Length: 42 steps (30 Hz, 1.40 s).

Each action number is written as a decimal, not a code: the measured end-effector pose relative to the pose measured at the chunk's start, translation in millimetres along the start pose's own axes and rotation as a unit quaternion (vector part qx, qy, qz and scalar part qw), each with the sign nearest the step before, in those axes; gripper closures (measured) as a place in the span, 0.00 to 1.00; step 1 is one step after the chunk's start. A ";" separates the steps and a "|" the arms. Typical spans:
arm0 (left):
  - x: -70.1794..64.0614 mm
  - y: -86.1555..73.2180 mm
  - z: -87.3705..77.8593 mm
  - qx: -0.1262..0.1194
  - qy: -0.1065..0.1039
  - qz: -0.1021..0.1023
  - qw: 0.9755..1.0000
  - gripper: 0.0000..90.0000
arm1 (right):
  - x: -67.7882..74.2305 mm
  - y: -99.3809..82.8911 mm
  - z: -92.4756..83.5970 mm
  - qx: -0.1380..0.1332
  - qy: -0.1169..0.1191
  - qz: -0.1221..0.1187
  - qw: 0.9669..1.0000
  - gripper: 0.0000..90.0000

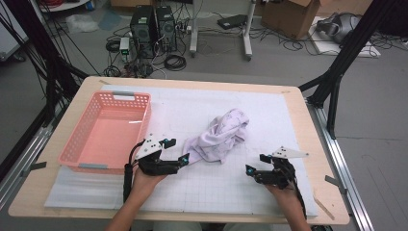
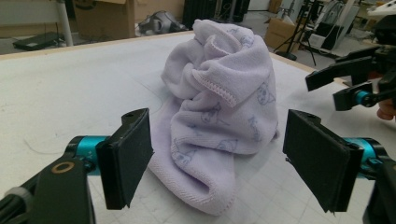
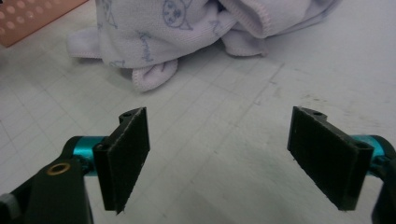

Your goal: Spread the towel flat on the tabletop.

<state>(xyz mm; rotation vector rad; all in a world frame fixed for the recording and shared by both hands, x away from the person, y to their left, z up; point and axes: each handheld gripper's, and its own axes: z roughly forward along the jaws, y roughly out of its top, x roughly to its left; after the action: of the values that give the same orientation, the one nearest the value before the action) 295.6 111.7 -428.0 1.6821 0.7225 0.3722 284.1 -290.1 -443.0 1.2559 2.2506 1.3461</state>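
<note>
Nearest me, the right gripper (image 1: 256, 164) hangs over bare white mat (image 1: 216, 187), jaws spread, nothing between them. The left gripper (image 1: 176, 150) — jaws apart too — sits just beside the near edge of the crumpled lilac towel (image 1: 221, 135), not clamped. Farther left stands the pink basket (image 1: 77, 144).

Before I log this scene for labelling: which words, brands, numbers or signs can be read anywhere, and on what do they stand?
None can be read.
Towel: pale blue cartoon faces with short script-like marks beside them, too blurred to read.
Pink basket: no lettering shows.
Cardboard boxes on the floor: no print legible.
Dark computer towers: no badge legible.
</note>
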 end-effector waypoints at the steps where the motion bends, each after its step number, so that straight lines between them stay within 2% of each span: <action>1: 0.0 0.0 0.0 0.000 0.000 0.000 1.000 0.28 | -1.0 1.1 4.8 0.007 0.010 0.014 1.000 0.25; 2: 1.2 0.3 -0.3 -0.003 0.003 -0.002 1.000 0.28 | -1.6 2.1 9.3 0.014 0.017 0.028 0.999 0.27; 5: 2.7 0.4 0.1 -0.002 0.003 -0.002 1.000 0.28 | -1.2 6.1 20.7 0.030 0.022 0.034 0.999 0.34; 8: 3.7 0.0 1.3 -0.001 0.002 -0.002 1.000 0.29 | 5.1 12.5 32.3 0.034 0.029 0.033 0.998 0.37; 12: 3.0 0.0 2.3 0.001 0.001 0.003 1.000 0.30 | 18.6 24.9 51.2 0.020 0.041 0.025 0.999 0.40; 14: 2.7 0.1 2.5 0.001 0.001 0.003 1.000 0.31 | 27.8 31.3 63.6 0.029 0.047 0.017 0.998 0.41; 16: 2.8 0.1 2.6 0.001 0.000 0.004 1.000 0.31 | 37.3 36.2 77.3 0.052 0.030 -0.002 0.998 0.45; 17: 2.8 0.0 2.6 0.001 0.000 0.002 1.000 0.31 | 40.6 37.8 83.6 0.062 0.014 -0.012 0.998 0.47; 18: 2.6 0.1 2.5 0.001 0.000 0.002 1.000 0.31 | 43.6 39.0 86.1 0.058 -0.001 -0.022 0.998 0.55; 19: 2.6 0.1 2.5 0.001 0.000 0.002 1.000 0.31 | 44.9 40.2 87.6 0.060 -0.005 -0.026 0.998 0.68; 20: 2.6 0.2 2.6 0.001 -0.002 0.002 1.000 0.31 | 45.7 40.5 87.9 0.061 -0.006 -0.024 0.998 0.74; 21: 2.3 0.0 2.6 0.001 -0.003 0.001 1.000 0.31 | 45.7 40.5 87.9 0.061 -0.006 -0.024 0.998 0.74; 22: 2.0 -0.3 2.7 0.004 -0.004 0.003 1.000 0.32 | 44.6 40.8 86.1 0.065 0.007 -0.025 0.998 0.82; 24: 1.8 -0.4 2.7 0.005 -0.005 0.002 1.000 0.32 | 44.9 42.4 79.1 0.068 0.007 -0.038 0.997 0.84; 27: 1.8 -0.1 1.8 0.005 -0.005 0.003 1.000 0.33 | 43.5 44.3 60.9 0.057 0.010 -0.056 0.997 0.84; 32: 2.7 -0.1 0.9 0.006 -0.006 0.003 1.000 0.34 | 33.0 38.5 28.0 0.057 -0.006 -0.075 0.996 0.84; 36: 1.0 0.1 1.4 0.007 -0.015 0.012 1.000 0.44 | 24.7 31.2 4.3 0.053 -0.018 -0.086 0.995 0.83; 38: 0.0 0.4 2.1 0.009 -0.017 0.013 1.000 0.44 | 21.9 27.5 -6.1 0.052 -0.034 -0.098 0.993 0.82; 40: -0.9 0.0 3.7 0.011 -0.019 0.010 1.000 0.44 | 17.2 23.9 -14.8 0.054 -0.055 -0.096 0.992 0.81; 41: -1.1 -0.1 4.3 0.012 -0.019 0.010 1.000 0.44 | 13.6 22.4 -17.3 0.066 -0.071 -0.090 0.991 0.81; 42: -1.2 -0.2 5.0 0.013 -0.021 0.010 1.000 0.44 | 10.0 21.1 -18.0 0.091 -0.091 -0.086 0.988 0.81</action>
<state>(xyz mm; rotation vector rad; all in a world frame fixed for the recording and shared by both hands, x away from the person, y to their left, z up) 297.6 107.1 -429.2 1.7184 0.6833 0.3416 279.4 -289.0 -413.9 1.1549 2.3319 0.9427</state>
